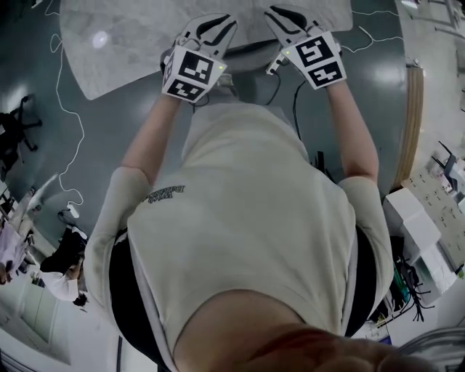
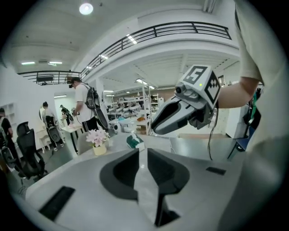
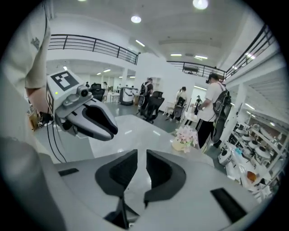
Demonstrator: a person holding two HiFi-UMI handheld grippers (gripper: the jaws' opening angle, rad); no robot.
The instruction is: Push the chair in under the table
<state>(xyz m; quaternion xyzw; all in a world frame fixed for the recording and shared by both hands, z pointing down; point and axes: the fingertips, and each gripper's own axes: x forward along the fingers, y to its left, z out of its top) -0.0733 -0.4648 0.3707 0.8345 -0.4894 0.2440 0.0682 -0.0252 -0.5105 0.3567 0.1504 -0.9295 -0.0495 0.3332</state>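
Seen from above: a person holds L gripper (image 1: 215,27) & R gripper (image 1: 288,20) side by side over the near edge of a marble table (image 1: 131,51). Both sets of jaws are nearly together with a slim gap, nothing between. Chair can't be made out for sure; a dark curved strip (image 1: 251,48) lies at the table's near edge.

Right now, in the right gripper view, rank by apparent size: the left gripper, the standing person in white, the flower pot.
1. left gripper, though nearness to the camera inflates it.
2. person in white.
3. flower pot.
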